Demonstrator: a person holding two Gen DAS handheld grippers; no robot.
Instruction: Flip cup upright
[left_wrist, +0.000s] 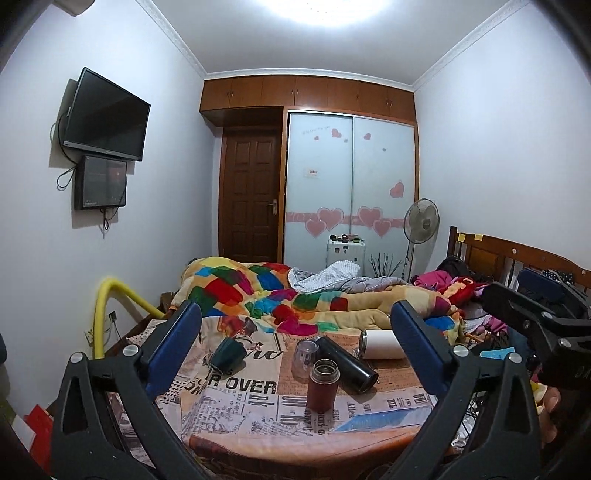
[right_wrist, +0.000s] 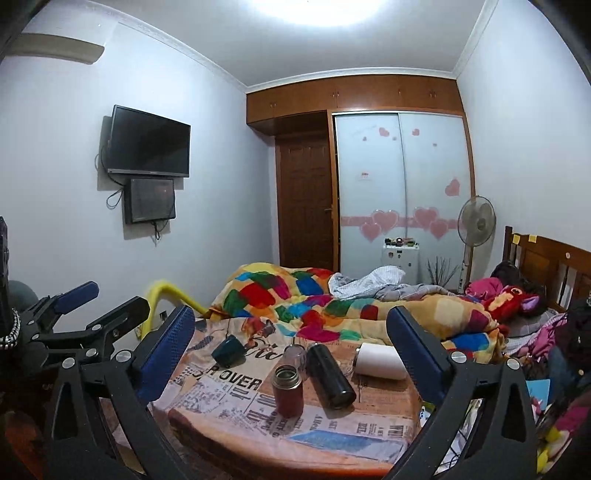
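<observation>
Several cups sit on a newspaper-print cloth (left_wrist: 236, 417) on the bed. A brown-red steel flask (left_wrist: 322, 386) stands upright at the front; it also shows in the right wrist view (right_wrist: 287, 390). A black flask (left_wrist: 345, 363) (right_wrist: 329, 374), a white flask (left_wrist: 380, 344) (right_wrist: 380, 361), a dark green cup (left_wrist: 226, 355) (right_wrist: 229, 350) and a clear plastic cup (left_wrist: 304, 358) (right_wrist: 294, 355) lie on their sides. My left gripper (left_wrist: 295, 350) is open and empty, held back from the cups. My right gripper (right_wrist: 291, 354) is open and empty too. The left gripper also shows in the right wrist view (right_wrist: 107, 306).
A colourful patchwork quilt (left_wrist: 280, 299) is heaped behind the cloth. Clothes and a red plush toy (right_wrist: 513, 297) lie at the right by the wooden headboard (right_wrist: 546, 258). A yellow padded rail (left_wrist: 107, 306) stands at the left bed edge. A fan (left_wrist: 421, 221) stands by the wardrobe.
</observation>
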